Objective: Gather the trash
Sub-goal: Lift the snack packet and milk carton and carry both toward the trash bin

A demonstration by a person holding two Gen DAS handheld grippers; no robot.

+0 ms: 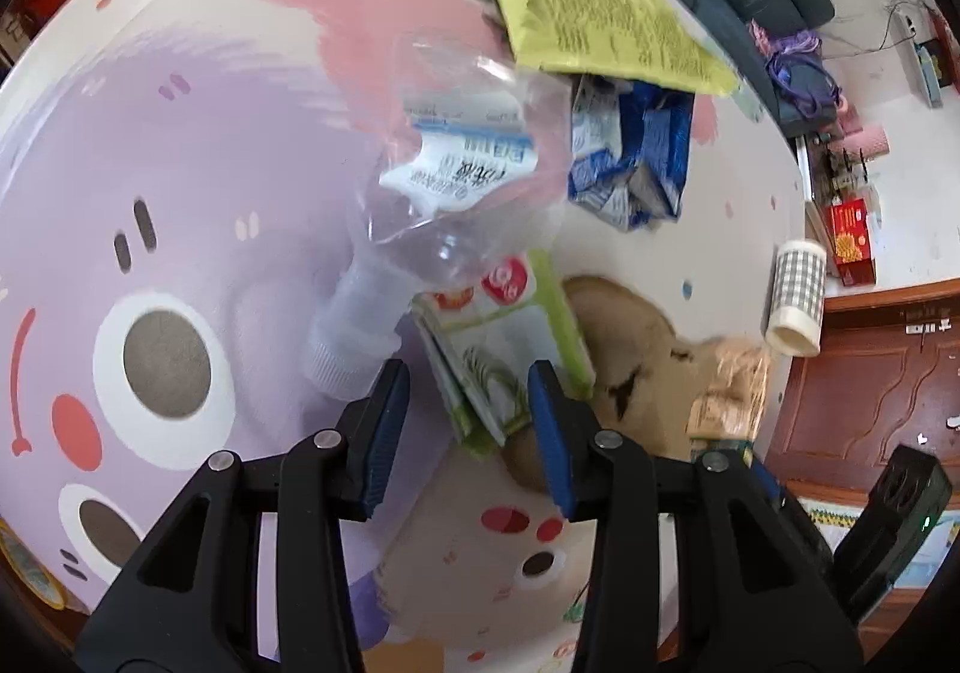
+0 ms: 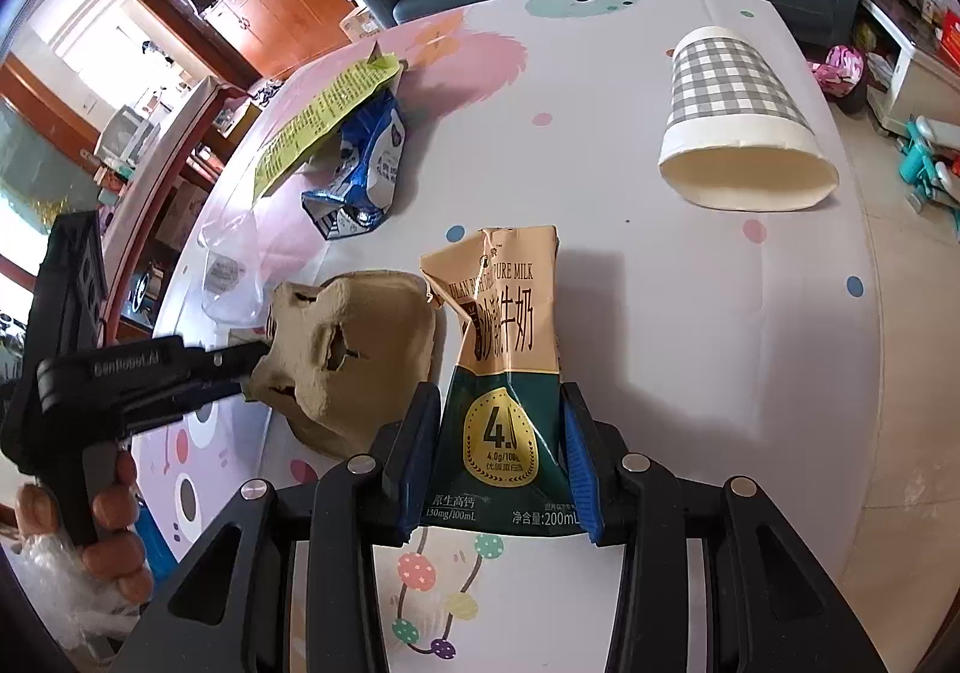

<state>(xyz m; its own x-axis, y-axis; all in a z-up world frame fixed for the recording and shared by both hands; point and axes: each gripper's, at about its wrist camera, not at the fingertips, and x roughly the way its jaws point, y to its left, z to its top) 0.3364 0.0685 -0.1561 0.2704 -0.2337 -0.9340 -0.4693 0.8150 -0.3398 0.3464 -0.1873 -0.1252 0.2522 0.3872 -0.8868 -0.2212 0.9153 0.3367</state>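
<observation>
Collection looks barely begun, since most litter lies on the cartoon-printed table cover (image 2: 690, 313). The right gripper (image 2: 501, 463) has its jaws pressed against both sides of a crumpled tan-and-green milk carton (image 2: 504, 373), near the table's front edge. The left gripper (image 1: 468, 427) stands partly open around a flattened white-and-green carton (image 1: 498, 349), not visibly clamping it. Left to gather: a squashed clear plastic bottle (image 1: 444, 181), a crushed blue-and-white carton (image 2: 360, 175), a yellow printed packet (image 2: 324, 114), a brown pulp tray (image 2: 354, 355) and a tipped grey-checked paper cup (image 2: 738, 126).
</observation>
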